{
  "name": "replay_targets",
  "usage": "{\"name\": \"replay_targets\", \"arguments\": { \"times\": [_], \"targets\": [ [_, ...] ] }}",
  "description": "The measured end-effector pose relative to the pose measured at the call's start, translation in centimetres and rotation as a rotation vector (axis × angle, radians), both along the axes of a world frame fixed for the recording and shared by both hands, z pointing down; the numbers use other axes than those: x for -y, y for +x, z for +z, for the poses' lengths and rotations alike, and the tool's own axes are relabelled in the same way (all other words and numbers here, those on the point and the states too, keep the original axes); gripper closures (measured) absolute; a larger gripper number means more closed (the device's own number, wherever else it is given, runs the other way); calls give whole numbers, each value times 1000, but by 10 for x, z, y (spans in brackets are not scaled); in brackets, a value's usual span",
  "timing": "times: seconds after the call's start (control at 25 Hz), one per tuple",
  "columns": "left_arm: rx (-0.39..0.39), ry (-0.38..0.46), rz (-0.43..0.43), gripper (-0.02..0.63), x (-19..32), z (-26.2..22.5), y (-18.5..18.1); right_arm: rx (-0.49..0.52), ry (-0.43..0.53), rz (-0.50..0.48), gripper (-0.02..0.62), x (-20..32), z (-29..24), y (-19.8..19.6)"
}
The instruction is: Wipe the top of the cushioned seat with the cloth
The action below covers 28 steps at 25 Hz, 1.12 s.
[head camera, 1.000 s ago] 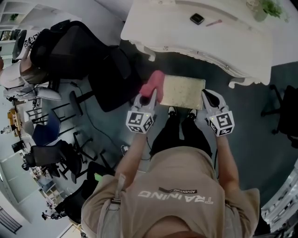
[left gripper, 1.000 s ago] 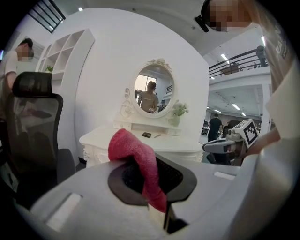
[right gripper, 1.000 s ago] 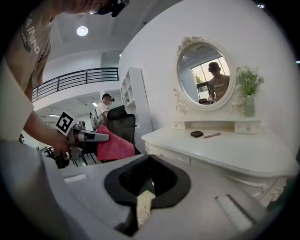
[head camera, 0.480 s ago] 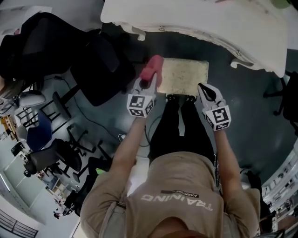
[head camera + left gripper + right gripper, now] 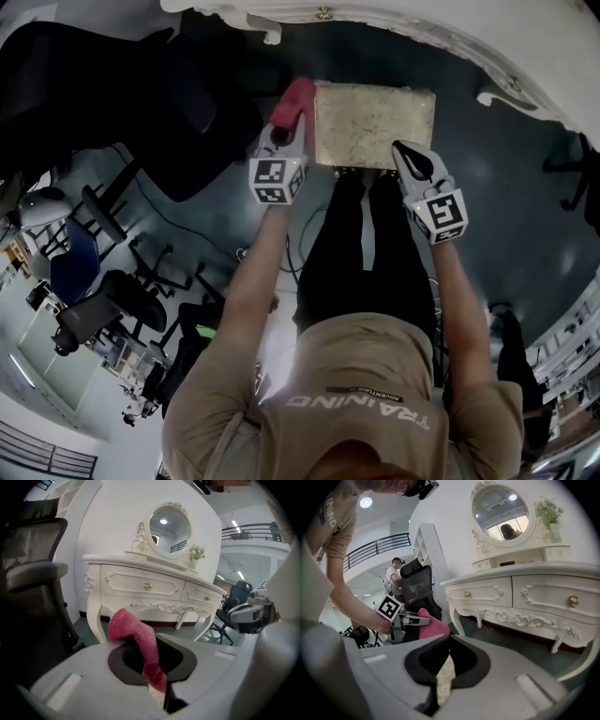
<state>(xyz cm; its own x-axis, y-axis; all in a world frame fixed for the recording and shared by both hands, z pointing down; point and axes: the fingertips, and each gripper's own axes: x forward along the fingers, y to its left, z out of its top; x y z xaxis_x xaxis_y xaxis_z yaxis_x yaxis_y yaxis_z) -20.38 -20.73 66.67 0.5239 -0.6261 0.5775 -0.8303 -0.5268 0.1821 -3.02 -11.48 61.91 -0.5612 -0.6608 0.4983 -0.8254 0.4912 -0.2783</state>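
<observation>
Holding the cloth beside the seat, wipe not yet begun

The left gripper [image 5: 284,138] has its jaws pinched on one end of the pink cloth [image 5: 294,99]. The loose bulk juts past the tips, likely to leave a free pad for rubbing. The cloth sits at the 9 o'clock edge of the cushioned seat [image 5: 375,122], near its far corner and seemingly just off the top. The right gripper [image 5: 405,155], jaws pressed together on nothing, hovers at the seat's 5 o'clock corner, probably to stay clear of the wiping path. The seat stands at the person's 12 o'clock, before the white dressing table [image 5: 150,585].
</observation>
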Motion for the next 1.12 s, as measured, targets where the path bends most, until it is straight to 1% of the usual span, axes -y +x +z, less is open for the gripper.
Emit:
{"name": "replay_targets", "arguments": {
  "times": [0.16, 0.32, 0.64, 0.88, 1.12],
  "targets": [
    [37, -31, -21, 574, 7, 47, -17, 5, -22, 2, 591, 0, 33, -5],
    [65, -60, -26, 575, 12, 95, -22, 22, -47, 10, 591, -2, 64, -4],
    [86, -125, -34, 574, 21, 160, -6, 29, -72, 4, 591, -9, 91, 7],
    [86, -151, -34, 574, 23, 186, 9, 21, -83, -42, 591, -14, 106, 14],
    [103, -156, 3, 574, 19, 199, 25, 35, -76, -46, 591, -11, 112, 16]
  ]
}}
